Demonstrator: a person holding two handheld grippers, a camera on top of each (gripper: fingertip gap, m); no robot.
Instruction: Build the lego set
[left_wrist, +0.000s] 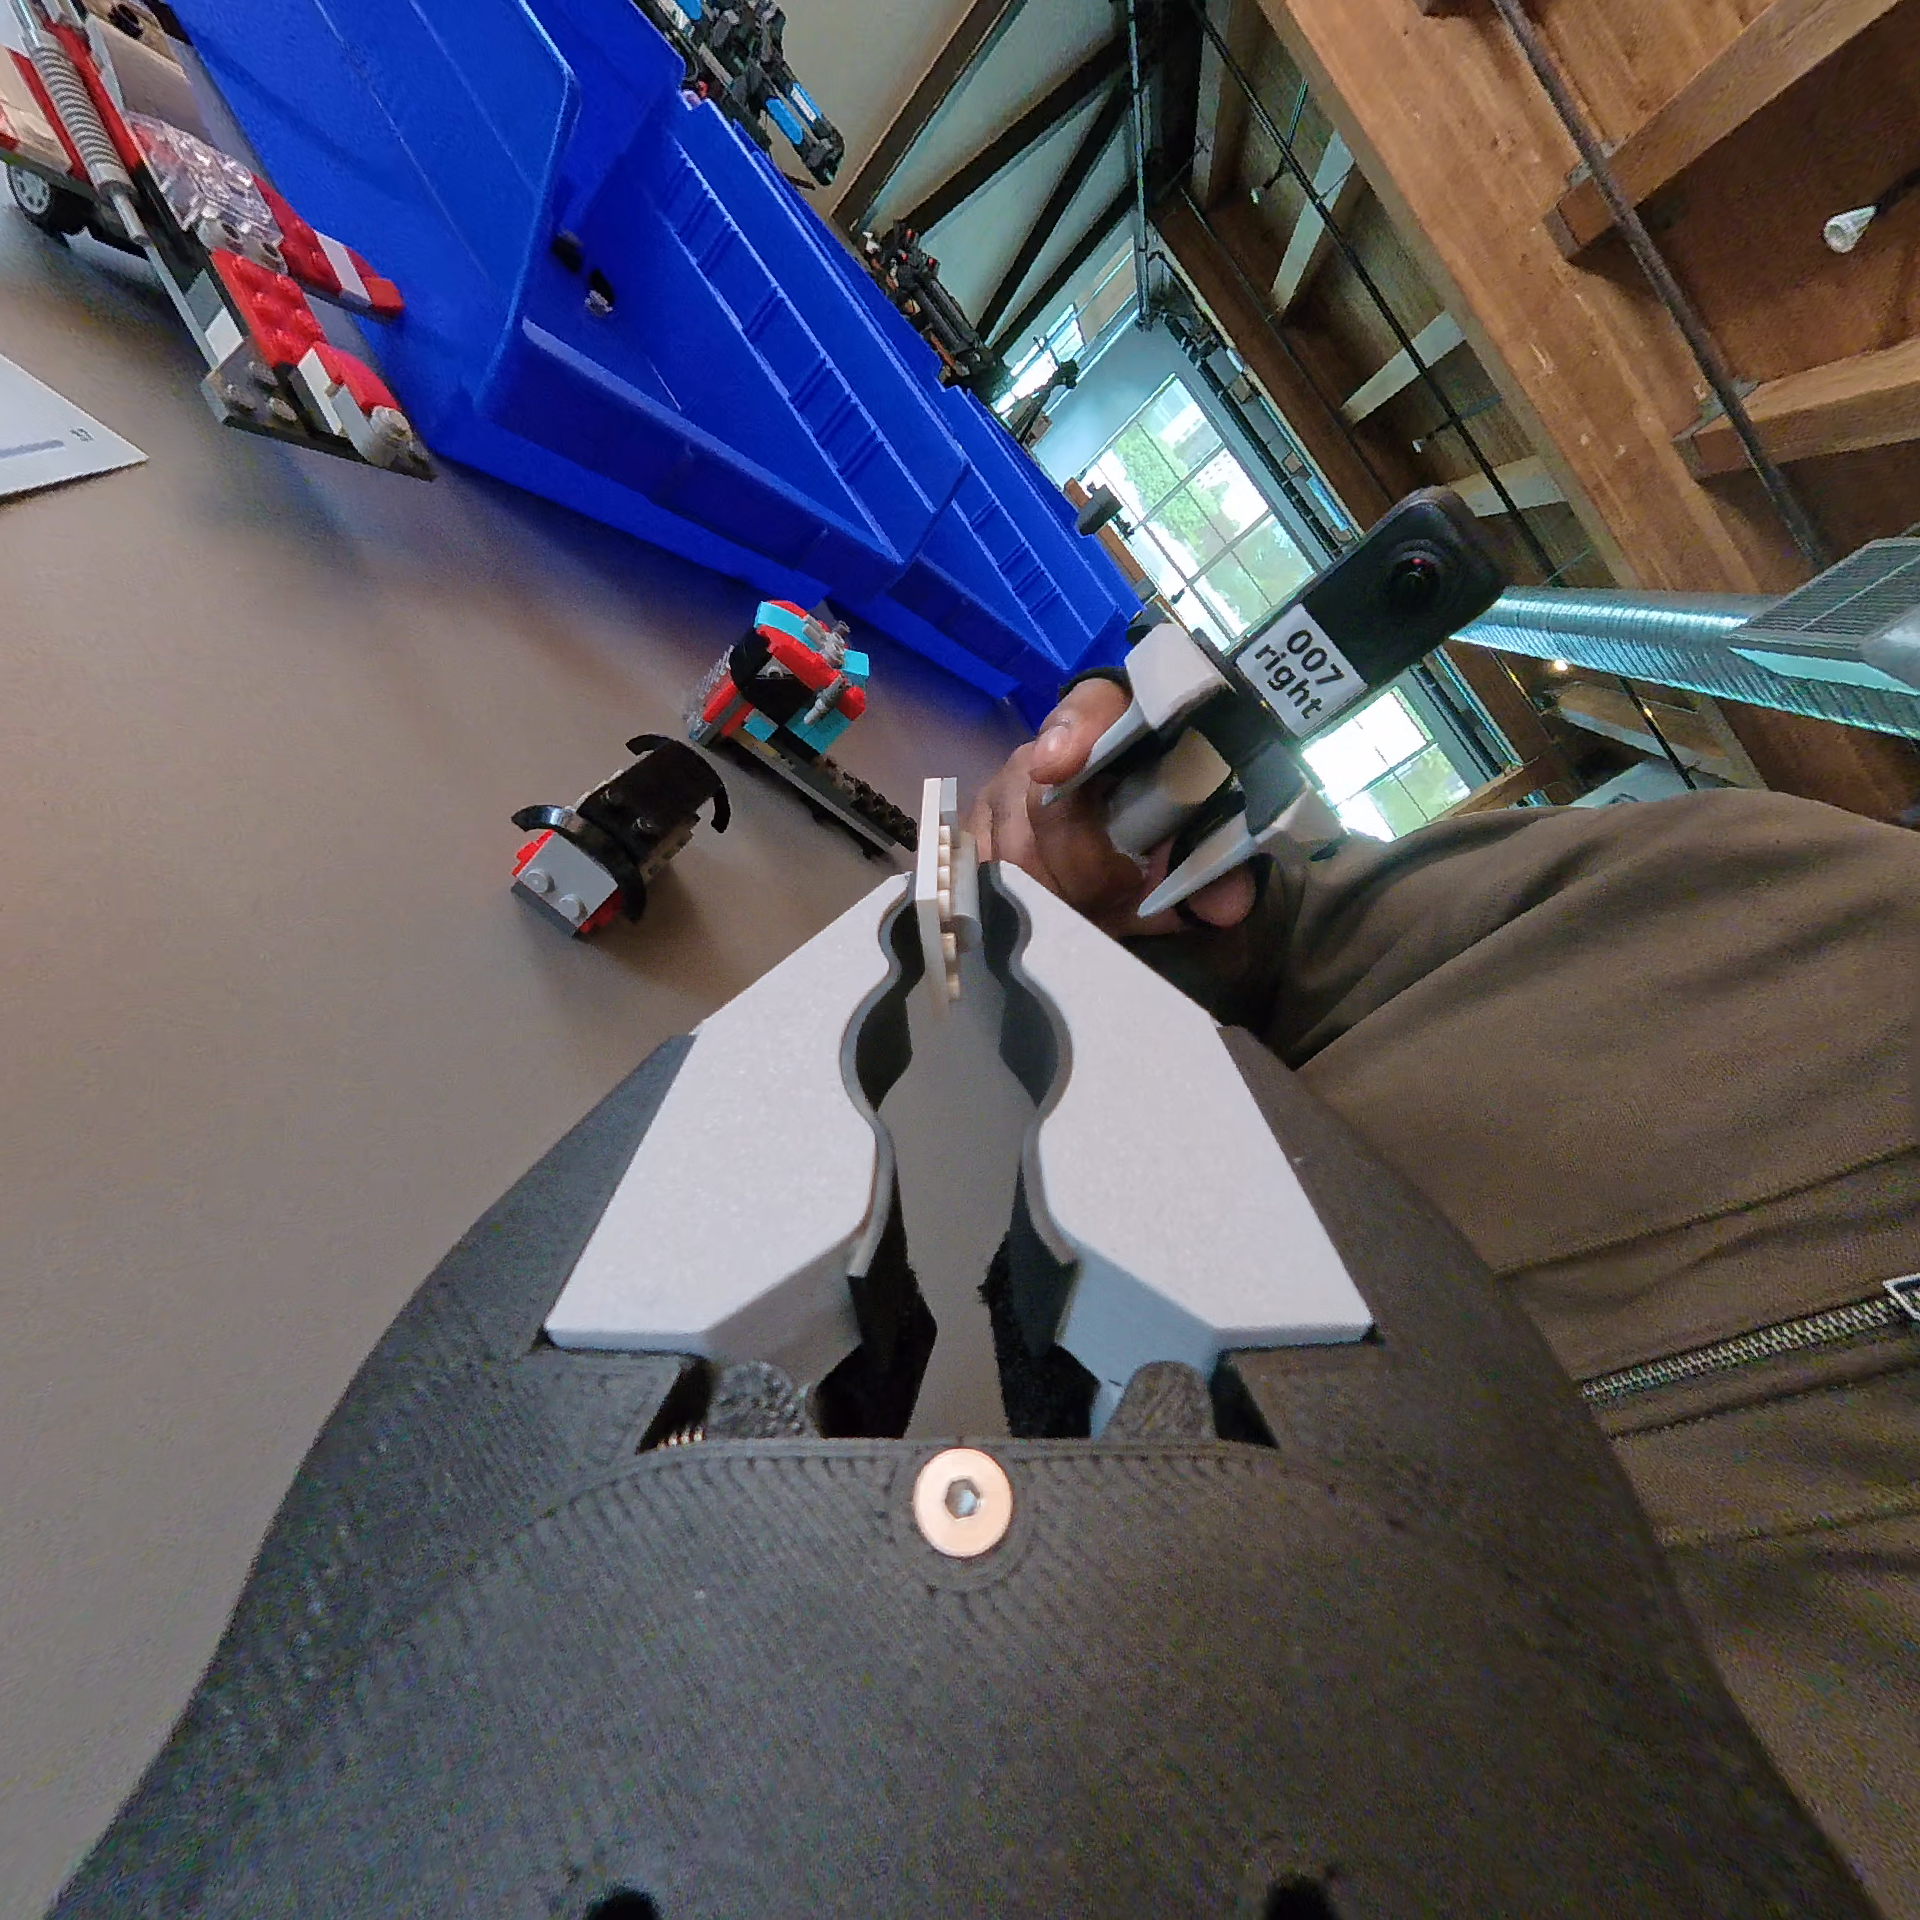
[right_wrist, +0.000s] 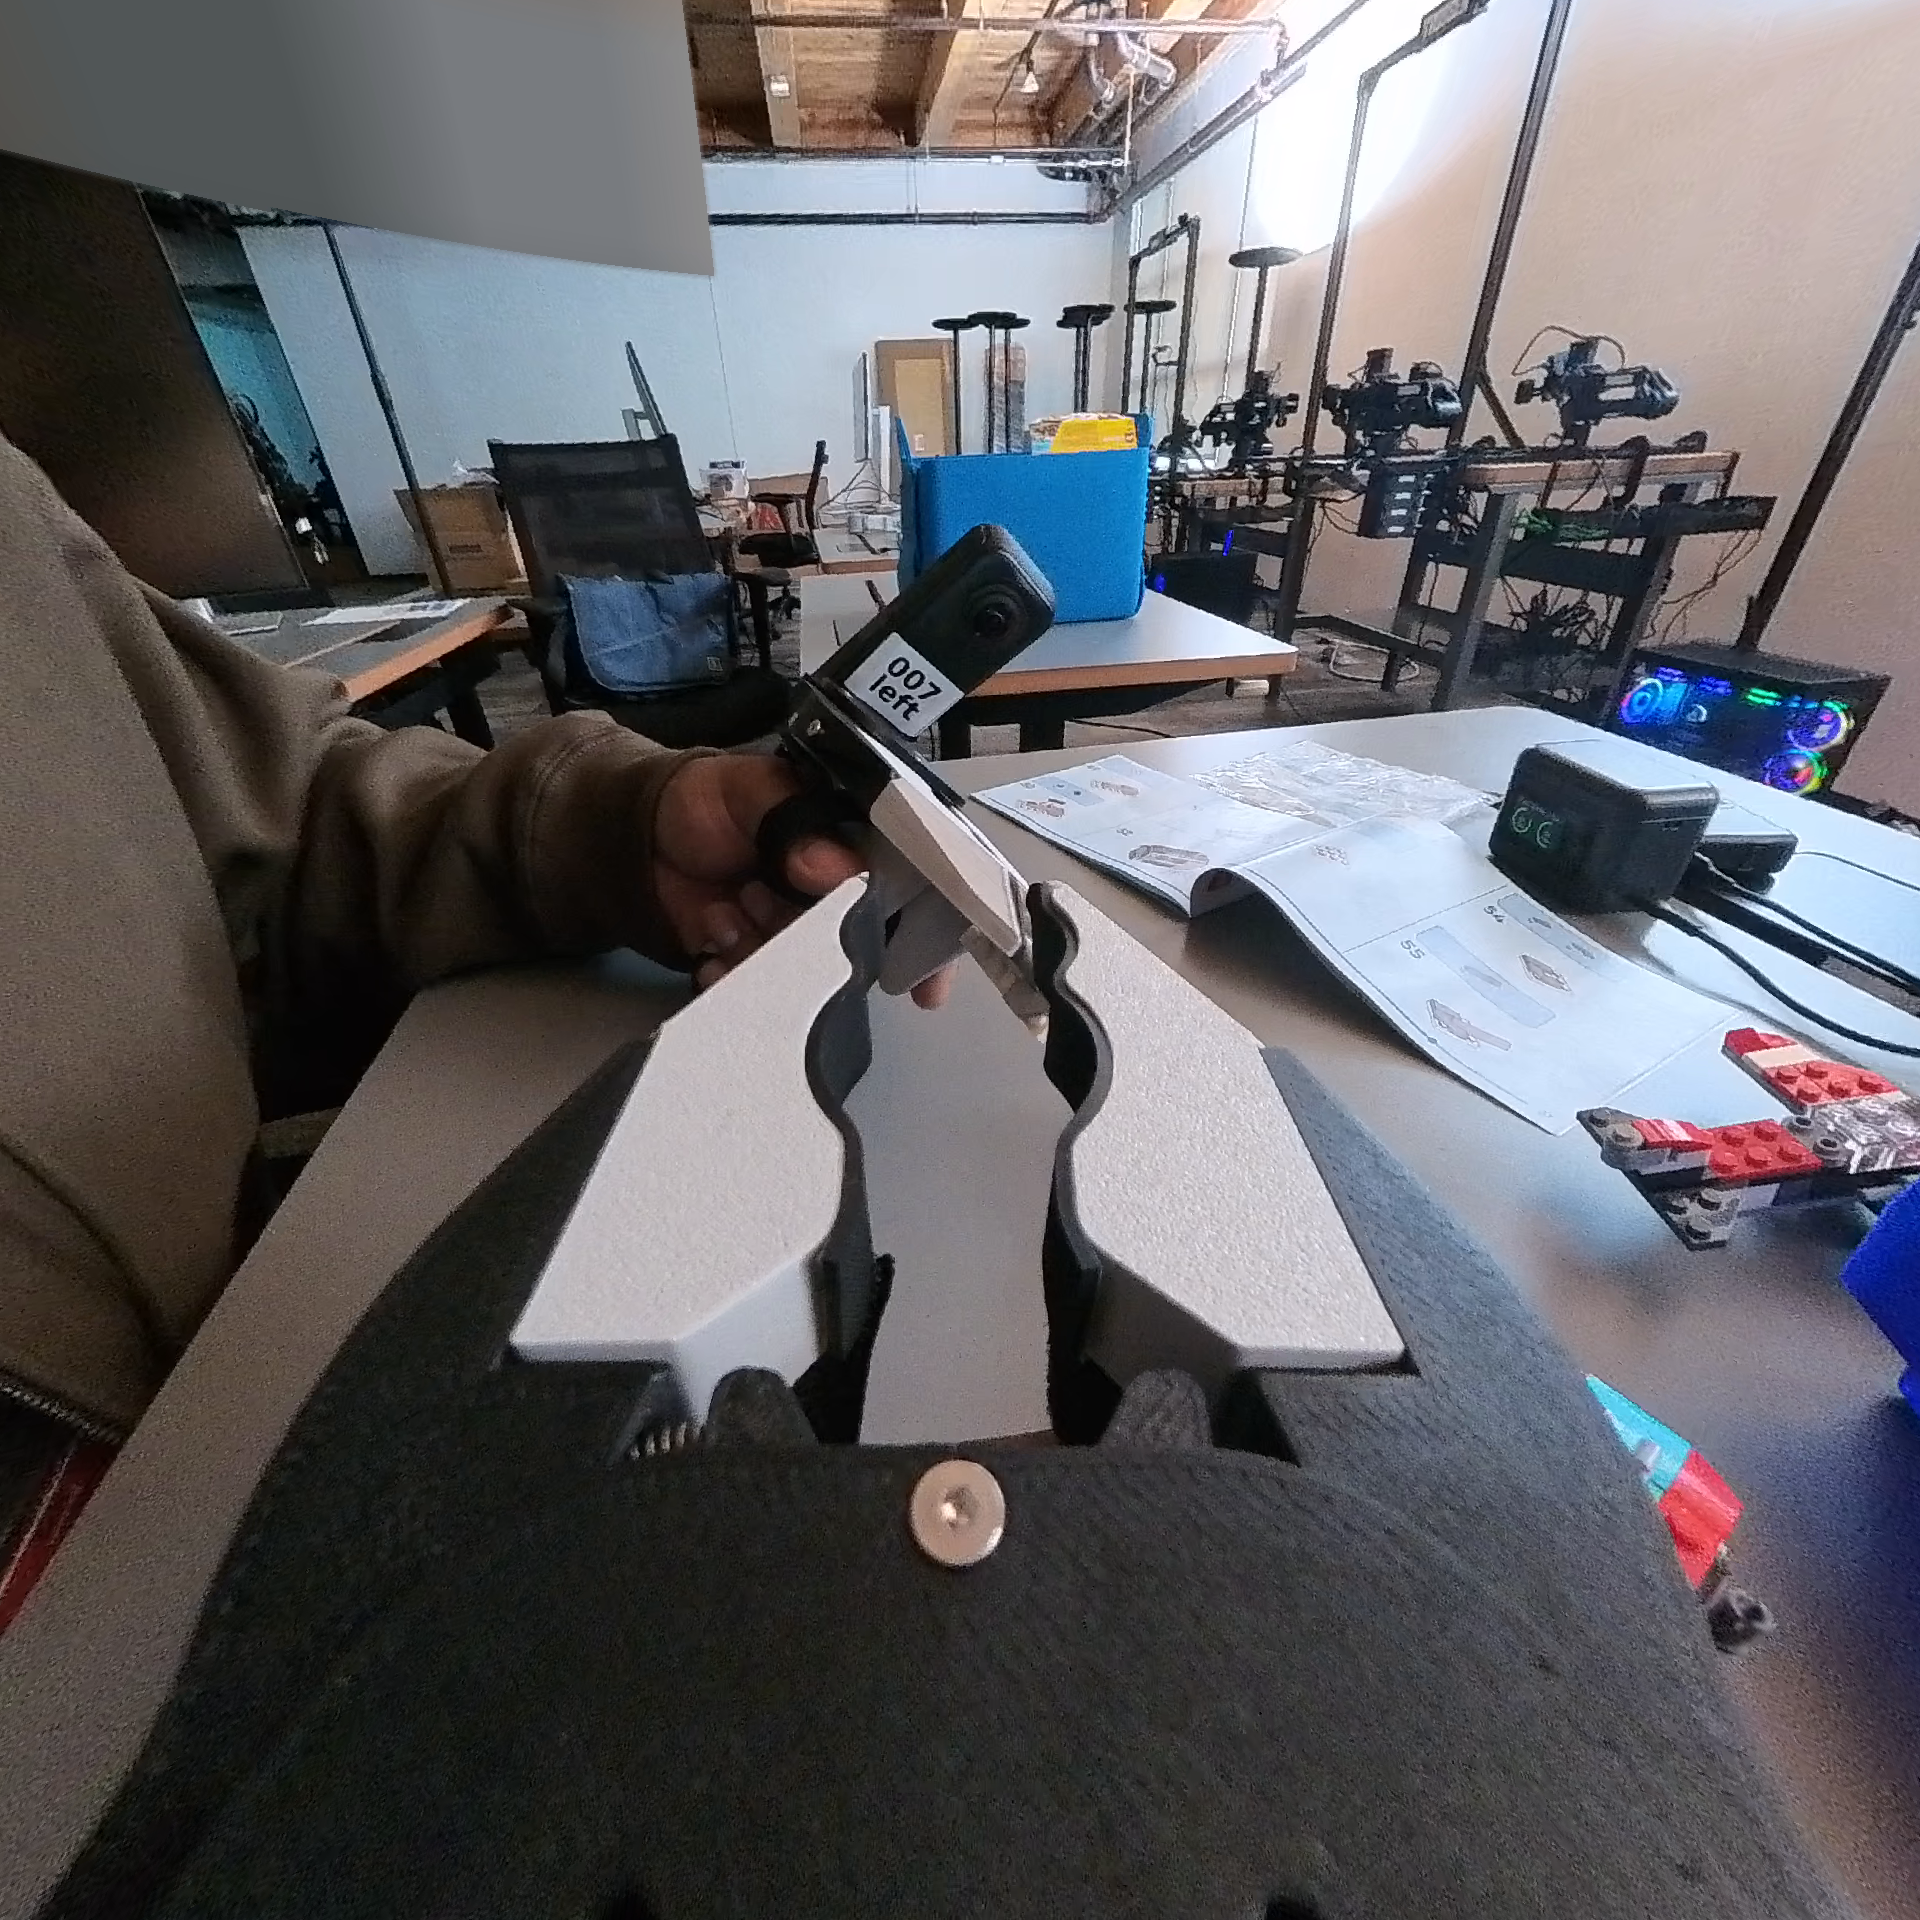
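My left gripper (left_wrist: 948, 902) is shut on a small brick piece (left_wrist: 943, 883), a white plate with a grey plate stuck on it, held edge-on above the table. In the right wrist view the same piece (right_wrist: 1013, 987) sticks out of the left gripper (right_wrist: 997, 940) and lies between my right gripper's fingers, close to the right-hand pad. I cannot tell whether it touches that pad. My right gripper (right_wrist: 951, 914) is open and holds nothing. It also shows in the left wrist view (left_wrist: 1093, 855), with its fingers apart just behind the piece.
A black, grey and red small build (left_wrist: 613, 842) and a teal and red build (left_wrist: 790, 686) stand on the table (left_wrist: 260, 935). Blue bins (left_wrist: 623, 312) line the far side. A red and white build (right_wrist: 1766, 1132), an open booklet (right_wrist: 1403, 914) and a black box with cables (right_wrist: 1600, 821) lie to the right. The left gripper's tips are roughly 6 centimeters from the right gripper's.
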